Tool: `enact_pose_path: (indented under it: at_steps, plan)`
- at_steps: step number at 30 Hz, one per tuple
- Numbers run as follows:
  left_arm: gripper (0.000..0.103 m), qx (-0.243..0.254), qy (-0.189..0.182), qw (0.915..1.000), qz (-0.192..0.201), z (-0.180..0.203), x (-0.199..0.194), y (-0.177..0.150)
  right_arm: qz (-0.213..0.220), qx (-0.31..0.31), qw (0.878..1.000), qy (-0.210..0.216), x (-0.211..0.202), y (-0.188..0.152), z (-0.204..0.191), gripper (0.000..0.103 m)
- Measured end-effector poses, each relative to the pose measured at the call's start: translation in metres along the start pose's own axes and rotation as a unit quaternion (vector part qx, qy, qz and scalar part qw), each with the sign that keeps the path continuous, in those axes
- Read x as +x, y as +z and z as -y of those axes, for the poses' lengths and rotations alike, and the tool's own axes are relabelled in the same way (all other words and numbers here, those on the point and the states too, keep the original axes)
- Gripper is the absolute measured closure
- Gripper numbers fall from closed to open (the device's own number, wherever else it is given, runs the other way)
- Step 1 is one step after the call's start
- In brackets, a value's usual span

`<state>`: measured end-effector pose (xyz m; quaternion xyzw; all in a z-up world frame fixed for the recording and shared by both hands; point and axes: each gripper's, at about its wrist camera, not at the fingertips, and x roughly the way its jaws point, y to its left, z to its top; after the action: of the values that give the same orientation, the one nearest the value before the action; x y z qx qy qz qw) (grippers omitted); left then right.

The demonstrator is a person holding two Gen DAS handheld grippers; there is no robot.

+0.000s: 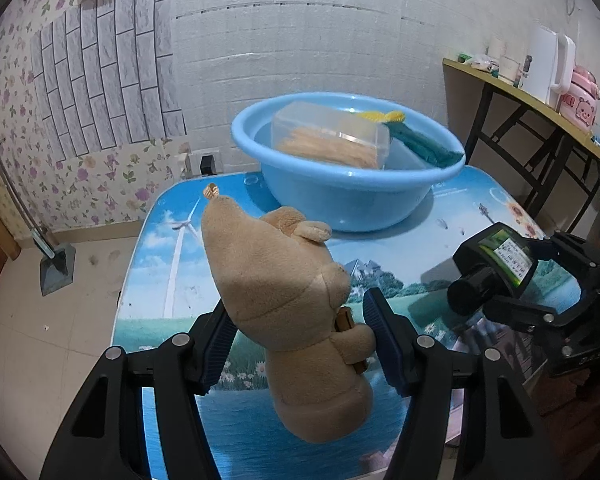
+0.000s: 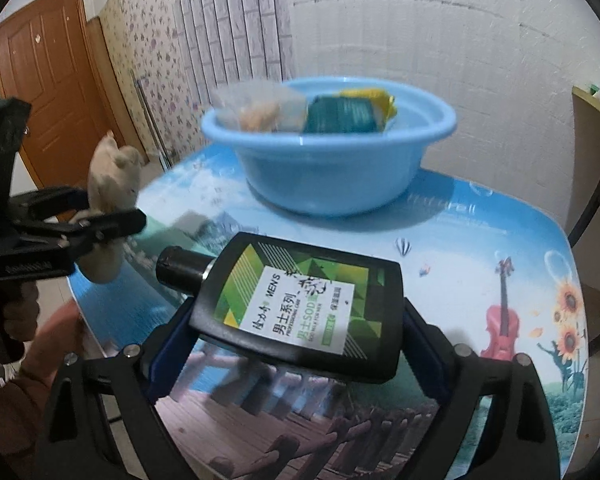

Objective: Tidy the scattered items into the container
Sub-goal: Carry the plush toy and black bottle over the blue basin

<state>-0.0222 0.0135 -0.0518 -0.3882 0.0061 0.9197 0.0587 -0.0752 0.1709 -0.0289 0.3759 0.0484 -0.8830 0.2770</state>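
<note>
Black bottle's point(image 2: 300, 308) green label legible only right-wrist.

Table point(image 1: 172, 264): top covered in a printed scenic picture (sky, windmill, meadow, a violin and sunflowers toward its right side). One blue basin point(image 1: 348, 196) stands directly on it at the far end. Beyond it, a tiled floor point(image 1: 40, 320).

A tan plush toy point(image 1: 276, 280), a black bottle point(image 2: 300, 304) with green-patterned label, a light-blue basin point(image 1: 348, 196).
</note>
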Motion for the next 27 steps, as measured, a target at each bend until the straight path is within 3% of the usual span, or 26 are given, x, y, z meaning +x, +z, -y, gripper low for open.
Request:
enact_pose_path:
  at_steps: [10, 27]
  plan:
    - [0.041, 0.009, -0.005, 0.9993, 0.035, 0.001, -0.013, 0.034, 0.061, 0.012, 0.998, 0.002, -0.036, 0.03, 0.003, 0.009]
    - [0.041, 0.045, -0.015, 0.9967, 0.066, 0.015, 0.019, 0.114, 0.072, 0.013, 0.997, -0.004, -0.012, 0.083, 0.029, 0.009]
